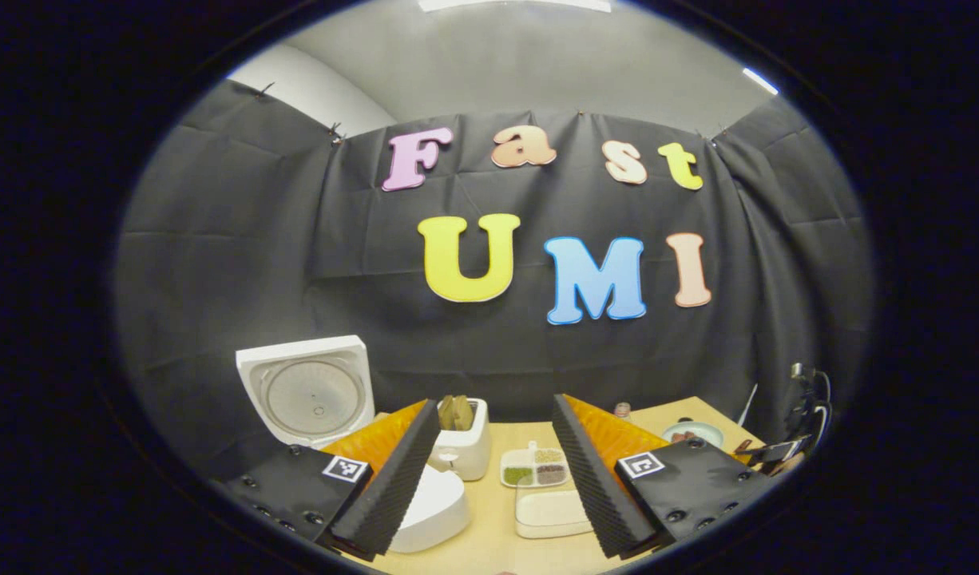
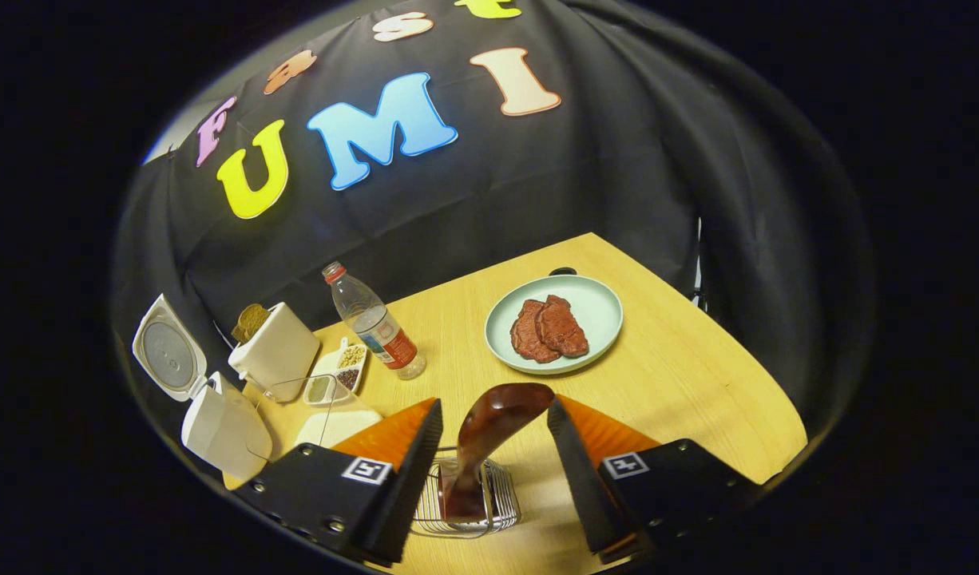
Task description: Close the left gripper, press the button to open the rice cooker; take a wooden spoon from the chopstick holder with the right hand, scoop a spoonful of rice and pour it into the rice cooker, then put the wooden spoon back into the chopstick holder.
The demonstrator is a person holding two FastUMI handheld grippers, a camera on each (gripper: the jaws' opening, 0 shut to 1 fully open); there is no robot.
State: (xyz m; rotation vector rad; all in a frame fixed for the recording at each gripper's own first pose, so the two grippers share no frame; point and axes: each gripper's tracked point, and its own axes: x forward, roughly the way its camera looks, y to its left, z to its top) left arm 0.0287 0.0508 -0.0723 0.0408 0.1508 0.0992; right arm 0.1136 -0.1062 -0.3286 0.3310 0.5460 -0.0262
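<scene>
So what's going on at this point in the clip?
The rice cooker already stands with its lid up at the table's left end. The right gripper hangs open above the wire chopstick holder, its fingers either side of the wooden spoon standing in it, not touching. The left gripper is open, holding nothing. Whether rice has gone in, I can't tell.

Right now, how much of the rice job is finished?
The rice cooker already stands with its lid up, so the button press looks done. The right tongs are open on either side of the wooden spoon, which stands in the chopstick holder. The pictures cannot tell whether rice has been scooped or the spoon is back.
</scene>
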